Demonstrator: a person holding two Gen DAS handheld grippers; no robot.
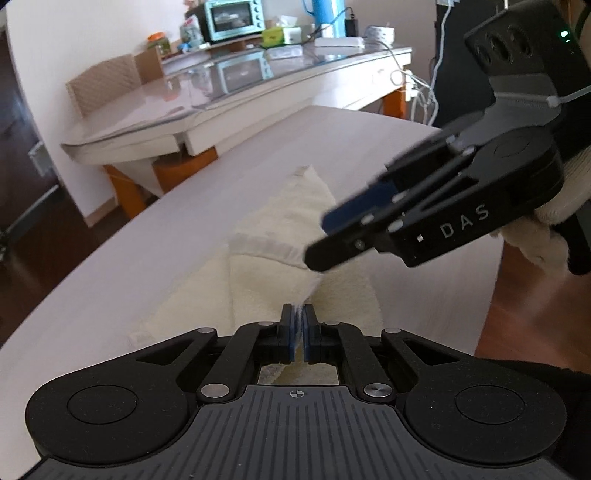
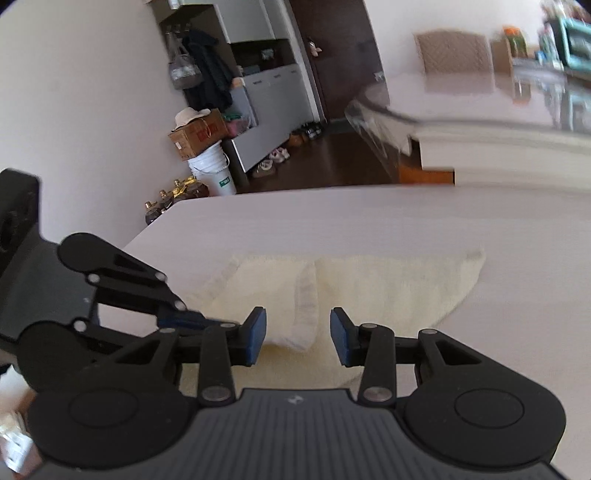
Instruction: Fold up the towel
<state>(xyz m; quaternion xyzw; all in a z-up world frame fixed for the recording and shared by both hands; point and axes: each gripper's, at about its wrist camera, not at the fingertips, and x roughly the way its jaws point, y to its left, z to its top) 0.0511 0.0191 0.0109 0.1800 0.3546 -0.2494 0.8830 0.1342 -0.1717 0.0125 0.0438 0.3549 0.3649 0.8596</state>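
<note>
A cream towel (image 1: 280,236) lies on the pale table (image 1: 184,229), partly folded, with a raised fold near its middle. My left gripper (image 1: 299,332) is shut on a corner of the towel and holds it lifted. My right gripper (image 2: 297,332) is open and empty, just above the towel (image 2: 388,284), over the folded edge. In the left wrist view the right gripper (image 1: 325,236) comes in from the right, above the raised fold. In the right wrist view the left gripper (image 2: 207,319) sits at the left, touching the towel.
A second table (image 1: 221,99) with a glass top stands behind, carrying a teal toaster oven (image 1: 234,18), boxes and cables. A chair (image 1: 103,83) stands at its far side. The pale table's edge (image 2: 155,221) drops to a dark floor with a white bucket (image 2: 212,168) and a cardboard box.
</note>
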